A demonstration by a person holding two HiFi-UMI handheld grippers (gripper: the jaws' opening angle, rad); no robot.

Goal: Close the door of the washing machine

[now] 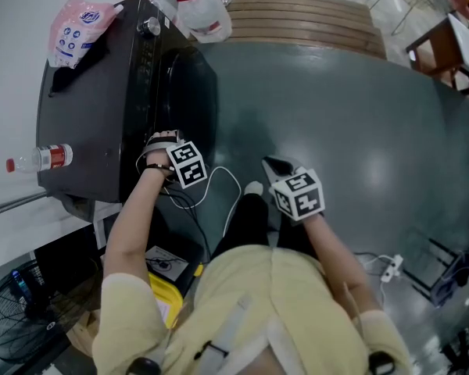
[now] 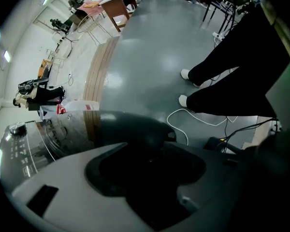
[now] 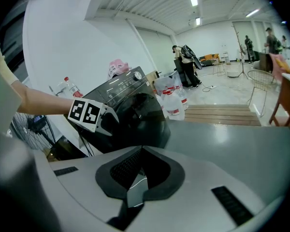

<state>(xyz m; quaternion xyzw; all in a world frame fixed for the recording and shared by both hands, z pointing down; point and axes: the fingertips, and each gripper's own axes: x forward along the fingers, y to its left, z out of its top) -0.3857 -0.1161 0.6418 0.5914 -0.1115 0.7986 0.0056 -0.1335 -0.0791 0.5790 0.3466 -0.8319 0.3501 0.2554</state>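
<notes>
The dark grey washing machine (image 1: 86, 108) stands at the left, with its control panel (image 1: 148, 53) and round dark door (image 1: 194, 92) facing the floor side. The door lies close against the front; I cannot tell whether it is latched. My left gripper (image 1: 166, 148) rests at the door's near edge. In the left gripper view the door (image 2: 130, 127) fills the space ahead of the jaws, which are too dark to read. My right gripper (image 1: 275, 165) hangs shut and empty over the floor, apart from the machine. From the right gripper view the left gripper (image 3: 108, 120) touches the door (image 3: 142, 120).
A pink bag (image 1: 78, 26) and a bottle (image 1: 41, 158) lie on the machine's top. Large water bottles (image 1: 199, 6) stand beside it, by a wooden platform (image 1: 313, 22). A white cable (image 1: 227, 186) and a power strip (image 1: 391, 268) lie on the floor. A fan (image 1: 16, 319) is at the lower left.
</notes>
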